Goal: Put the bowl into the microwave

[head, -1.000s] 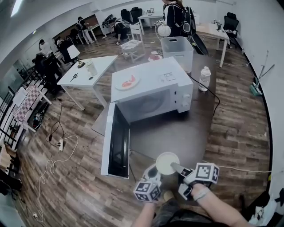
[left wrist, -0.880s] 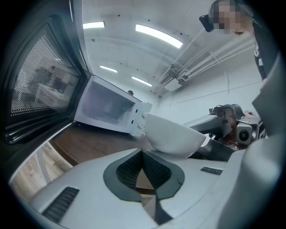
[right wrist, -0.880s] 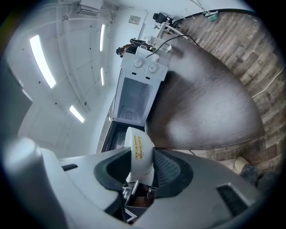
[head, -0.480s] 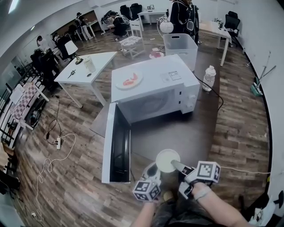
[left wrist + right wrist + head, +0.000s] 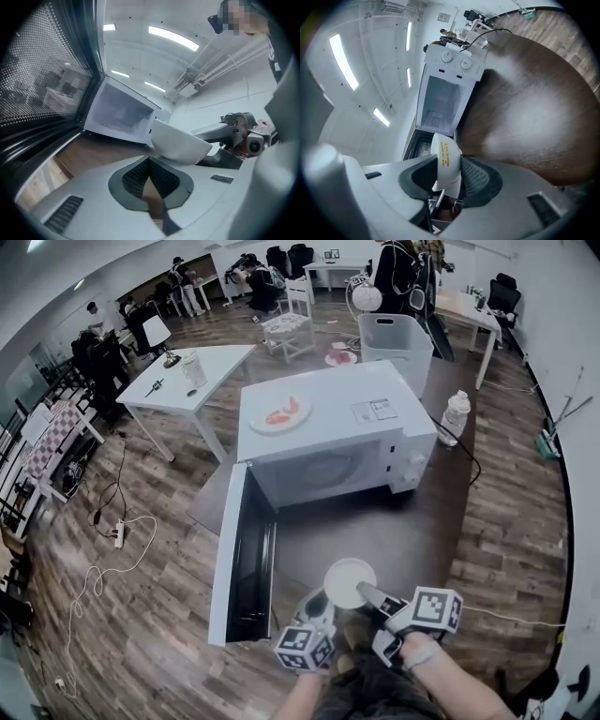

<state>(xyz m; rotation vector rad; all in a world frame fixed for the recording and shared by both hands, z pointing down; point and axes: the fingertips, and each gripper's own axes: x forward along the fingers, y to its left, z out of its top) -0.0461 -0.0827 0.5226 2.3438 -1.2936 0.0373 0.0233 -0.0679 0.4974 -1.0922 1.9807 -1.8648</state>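
The bowl (image 5: 349, 582) is white and small. It is up in the air, low in the head view, in front of the microwave (image 5: 328, 442). The microwave is at 12 o'clock from the bowl. Its door (image 5: 242, 554) is wide open, at about 9 o'clock from the bowl.

The right gripper (image 5: 368, 594) has the bowl. Its two fingers pinch the rim at about 4 o'clock, one inside the bowl and one outside. The left gripper (image 5: 319, 604) is just by the bowl at about 7 o'clock. Its fingers are together at the tips with nothing in them. I cannot tell if it touches the bowl.

The bowl looks hard and smooth, so I think it will be stiff and a bit slippery. It looks light and it looks empty. It could break if it fell. The rim is the good place to hold it, and that is where it is held now. A pinch at one side may let it tip, so I think it should go slowly.

The bowl's open side points up. It is round, so it has no long side. Its middle line goes straight up and down.
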